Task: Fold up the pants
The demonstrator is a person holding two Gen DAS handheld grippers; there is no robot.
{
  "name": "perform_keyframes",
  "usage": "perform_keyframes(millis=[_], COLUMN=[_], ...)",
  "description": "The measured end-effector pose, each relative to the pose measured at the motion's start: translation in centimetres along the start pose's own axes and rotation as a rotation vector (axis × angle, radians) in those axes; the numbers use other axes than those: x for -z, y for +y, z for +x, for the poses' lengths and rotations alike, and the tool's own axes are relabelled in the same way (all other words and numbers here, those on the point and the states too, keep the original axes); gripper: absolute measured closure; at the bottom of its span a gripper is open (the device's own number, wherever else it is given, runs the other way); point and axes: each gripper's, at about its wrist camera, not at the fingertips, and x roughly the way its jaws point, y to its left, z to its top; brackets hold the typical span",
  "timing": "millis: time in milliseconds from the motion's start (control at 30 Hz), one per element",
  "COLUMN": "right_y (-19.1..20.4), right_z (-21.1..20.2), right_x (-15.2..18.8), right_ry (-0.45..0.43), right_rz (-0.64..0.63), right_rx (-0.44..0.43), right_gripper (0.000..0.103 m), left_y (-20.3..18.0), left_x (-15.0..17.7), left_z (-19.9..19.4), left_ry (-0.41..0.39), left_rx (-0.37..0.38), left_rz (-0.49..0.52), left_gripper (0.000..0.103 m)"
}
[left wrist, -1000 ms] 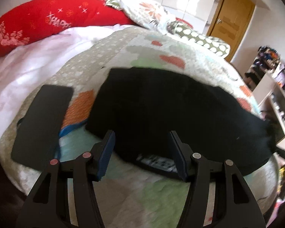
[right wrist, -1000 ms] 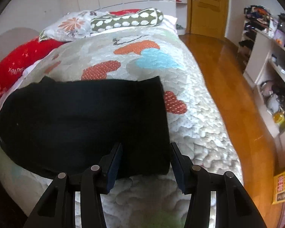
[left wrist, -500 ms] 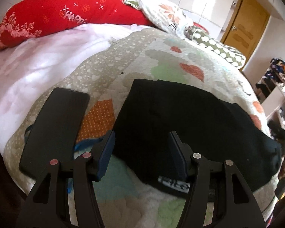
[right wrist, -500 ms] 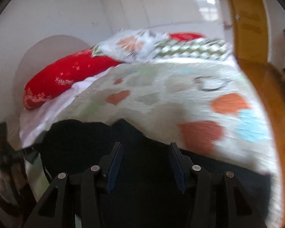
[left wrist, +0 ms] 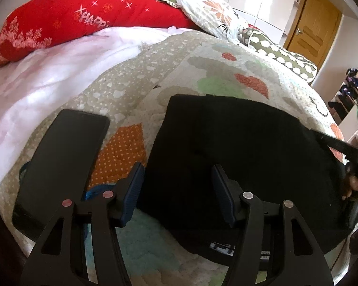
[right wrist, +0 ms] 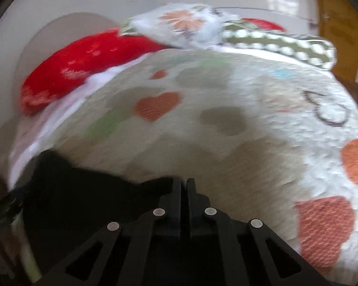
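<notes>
Folded black pants [left wrist: 238, 143] lie on the patchwork quilt [left wrist: 136, 83], with a white-lettered waistband label near the front edge. My left gripper [left wrist: 176, 181] hovers open over their near left part, its blue-padded left finger [left wrist: 133, 186] just past the left edge and nothing pinched. In the blurred right wrist view the right gripper [right wrist: 183, 181] has its jaws shut together at the far edge of the pants [right wrist: 83, 202], with black cloth bunched up against the tips. A hand [left wrist: 355, 188] holding that gripper shows at the pants' right end.
A black phone [left wrist: 59, 164] lies on the quilt left of the pants. A red pillow [left wrist: 71, 21], a floral pillow [left wrist: 210, 12] and a green dotted pillow [left wrist: 281, 54] line the head of the bed. A wooden door [left wrist: 310, 28] and cluttered shelves [left wrist: 353, 88] stand beyond.
The right gripper swept across the pants to their far edge and its jaws went from open to shut. The left gripper drifted a little and stayed open.
</notes>
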Motion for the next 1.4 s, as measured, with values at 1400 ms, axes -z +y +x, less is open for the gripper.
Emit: perform_keyframes(millis=[1400], right_y=[8.4], right_z=[-10.1], right_x=[12.9], right_ry=[0.032], right_rz=[-0.047], right_rx=[-0.136], right_gripper=[0.063], left_y=[-6.0], left_x=[3.7], left_z=[-4.0], left_ry=[-0.031], left_rx=[-0.012], left_rz=[0.09], left_gripper=[0.044])
